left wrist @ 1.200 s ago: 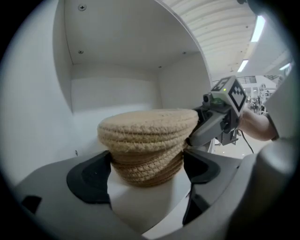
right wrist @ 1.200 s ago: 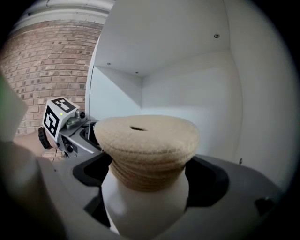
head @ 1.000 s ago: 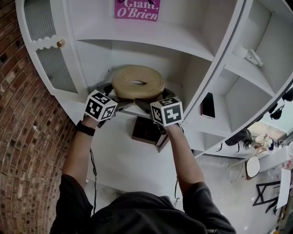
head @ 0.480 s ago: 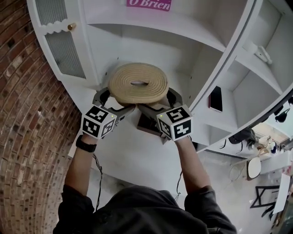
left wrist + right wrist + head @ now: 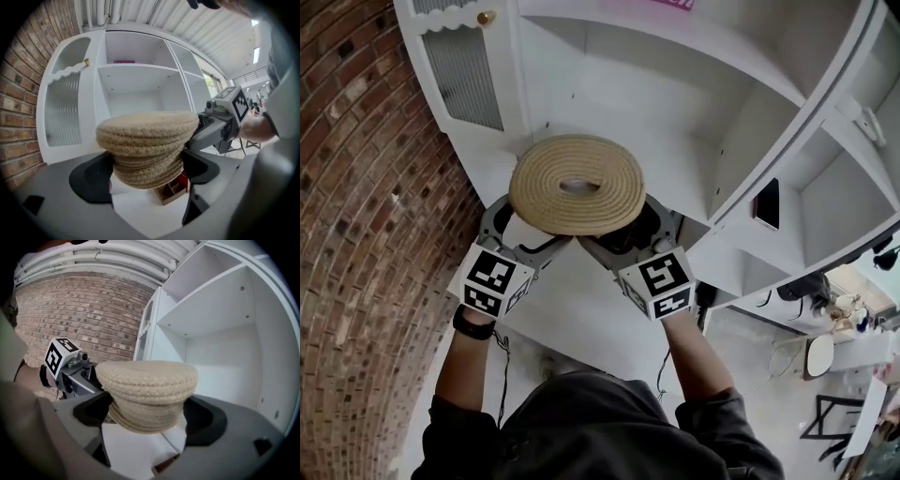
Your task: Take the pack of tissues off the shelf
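Note:
A round woven tissue holder (image 5: 577,185), tan rope with a slot in its top, hangs in the air in front of the white shelf unit (image 5: 609,141). My left gripper (image 5: 528,242) is shut on its left underside, and my right gripper (image 5: 622,240) is shut on its right underside. In the left gripper view the holder (image 5: 145,145) fills the gap between the dark pads (image 5: 91,178), with the right gripper (image 5: 220,126) beyond it. From the right gripper's own view the holder (image 5: 147,390) sits between its jaws, and the left gripper (image 5: 70,366) shows behind. No tissue itself is visible.
A brick wall (image 5: 356,187) stands close on the left, next to a cabinet door with ribbed glass (image 5: 464,75). A dark flat thing (image 5: 766,203) leans in the compartment to the right. A brown wooden organiser (image 5: 173,187) sits below the holder.
The woven holder has come off the shelf board and towards me, carried up by both grippers. The shelf unit now sits higher and farther back in the head view.

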